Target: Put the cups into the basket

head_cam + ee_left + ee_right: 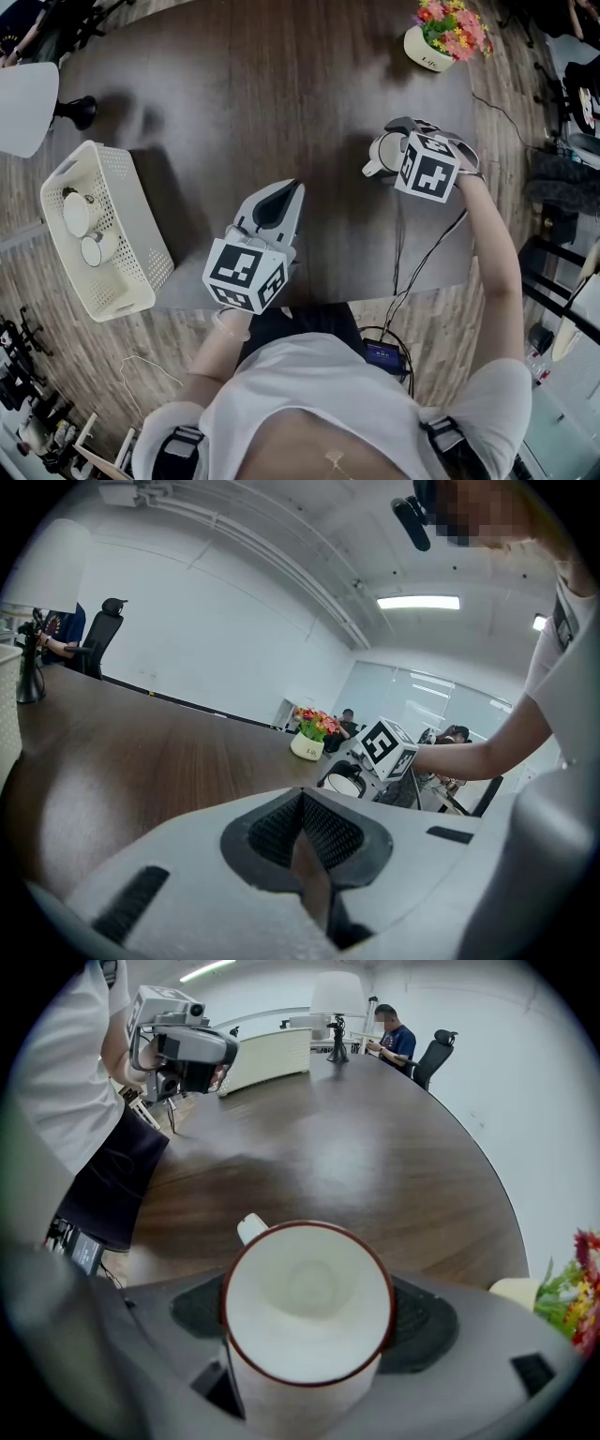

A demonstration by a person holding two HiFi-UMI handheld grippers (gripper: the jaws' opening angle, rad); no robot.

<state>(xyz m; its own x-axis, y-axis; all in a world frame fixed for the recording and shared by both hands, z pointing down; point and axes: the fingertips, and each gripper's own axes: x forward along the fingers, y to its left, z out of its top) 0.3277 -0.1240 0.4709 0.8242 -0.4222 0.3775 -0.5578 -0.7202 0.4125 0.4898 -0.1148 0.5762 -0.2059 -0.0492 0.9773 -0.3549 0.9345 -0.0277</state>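
Between the right gripper's (pixel 307 1327) pads sat a white, red-rimmed ceramic cup (pixel 306 1288), pinched upright. The white perforated plastic basket (pixel 142 230) lay well leftward, nearer the empty left gripper (pixel 275 203), whose jaws were pressed together.

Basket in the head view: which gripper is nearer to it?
Left. The left gripper is over the table to the right of the basket, apart from it, jaws shut and empty. The right gripper is farther right, gripping a red-rimmed white cup.
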